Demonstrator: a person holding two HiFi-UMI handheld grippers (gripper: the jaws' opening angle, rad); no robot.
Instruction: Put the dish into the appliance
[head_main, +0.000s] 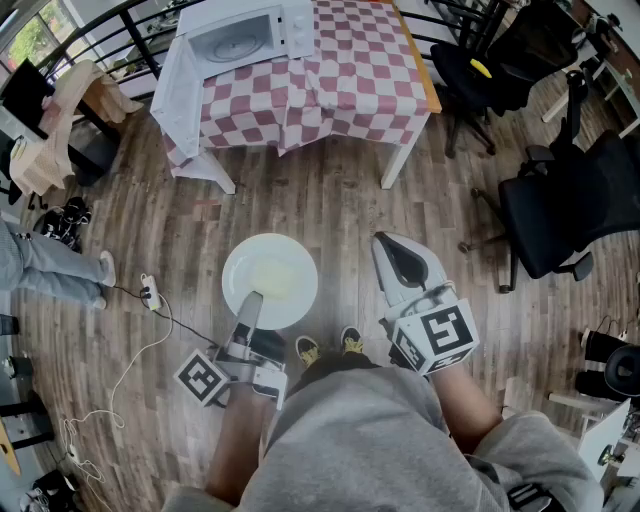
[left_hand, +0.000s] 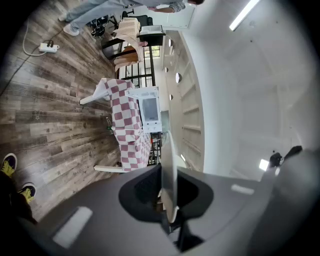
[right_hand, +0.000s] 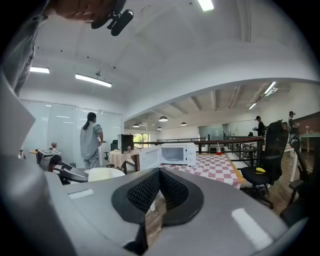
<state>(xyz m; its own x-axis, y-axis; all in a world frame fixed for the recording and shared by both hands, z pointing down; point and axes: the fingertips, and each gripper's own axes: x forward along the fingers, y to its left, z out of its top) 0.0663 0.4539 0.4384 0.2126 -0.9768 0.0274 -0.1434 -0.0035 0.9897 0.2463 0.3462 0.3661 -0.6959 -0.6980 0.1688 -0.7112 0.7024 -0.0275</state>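
**Carrying step underway**

The left gripper (head_main: 250, 300) is clamping on the rim of the round white ceramic plate (head_main: 285, 272), well short of the white open-doored microwave (head_main: 245, 35); the right gripper (head_main: 392, 250) is riding closed, empty. Next is likely calling for walking closer to the microwave, plate level

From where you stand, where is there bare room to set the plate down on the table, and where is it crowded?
Bare: the cloth right of the microwave, bar a cup at its far edge; the floor between plate and table. Crowded: the table's left end, taken by the microwave and its open door, and the chairs to the right.
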